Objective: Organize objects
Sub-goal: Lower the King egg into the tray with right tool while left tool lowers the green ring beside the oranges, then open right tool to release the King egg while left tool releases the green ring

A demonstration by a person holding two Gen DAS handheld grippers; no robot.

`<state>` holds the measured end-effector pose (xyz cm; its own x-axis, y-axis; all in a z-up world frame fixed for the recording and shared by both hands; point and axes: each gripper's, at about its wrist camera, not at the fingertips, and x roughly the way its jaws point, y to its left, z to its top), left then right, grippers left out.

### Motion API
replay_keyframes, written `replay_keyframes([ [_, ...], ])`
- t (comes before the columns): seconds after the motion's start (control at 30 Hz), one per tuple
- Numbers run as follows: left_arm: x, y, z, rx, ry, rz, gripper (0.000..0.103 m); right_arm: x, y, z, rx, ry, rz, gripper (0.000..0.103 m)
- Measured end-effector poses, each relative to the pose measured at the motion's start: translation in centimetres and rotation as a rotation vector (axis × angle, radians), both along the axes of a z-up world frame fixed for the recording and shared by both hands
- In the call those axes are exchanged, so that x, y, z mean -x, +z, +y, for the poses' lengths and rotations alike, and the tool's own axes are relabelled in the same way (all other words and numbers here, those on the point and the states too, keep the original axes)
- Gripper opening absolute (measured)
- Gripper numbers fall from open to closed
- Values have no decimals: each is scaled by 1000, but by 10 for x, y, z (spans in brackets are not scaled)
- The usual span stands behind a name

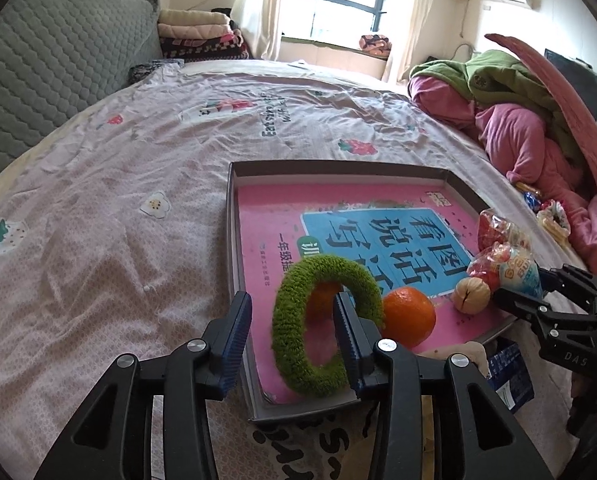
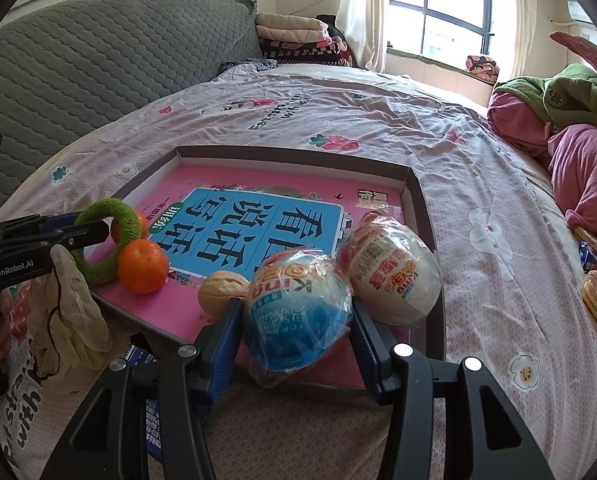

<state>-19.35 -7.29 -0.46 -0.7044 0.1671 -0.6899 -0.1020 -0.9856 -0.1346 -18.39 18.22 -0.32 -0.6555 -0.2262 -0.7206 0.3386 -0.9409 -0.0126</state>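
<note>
Left wrist view: left tool stands open around a green ring in the tray; right tool grips a wrapped egg near the tray's near edge.

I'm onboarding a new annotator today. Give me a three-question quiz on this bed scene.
1. True or false: the right gripper is closed on a wrapped blue and white egg.
2. Which lies between the whole orange and that egg: A) walnut B) spoon C) cup?
3. Fill in: the green ring stands in the ___, one finger of the left gripper through it.

Key: 1 true; 2 A; 3 tray.
</note>
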Motion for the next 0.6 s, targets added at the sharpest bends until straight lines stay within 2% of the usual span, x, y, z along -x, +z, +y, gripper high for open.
replay_keyframes([
  [0.6, -1, 6, -4, -21, 19, 14, 44, -4, 7, 2, 19, -7, 15, 52],
])
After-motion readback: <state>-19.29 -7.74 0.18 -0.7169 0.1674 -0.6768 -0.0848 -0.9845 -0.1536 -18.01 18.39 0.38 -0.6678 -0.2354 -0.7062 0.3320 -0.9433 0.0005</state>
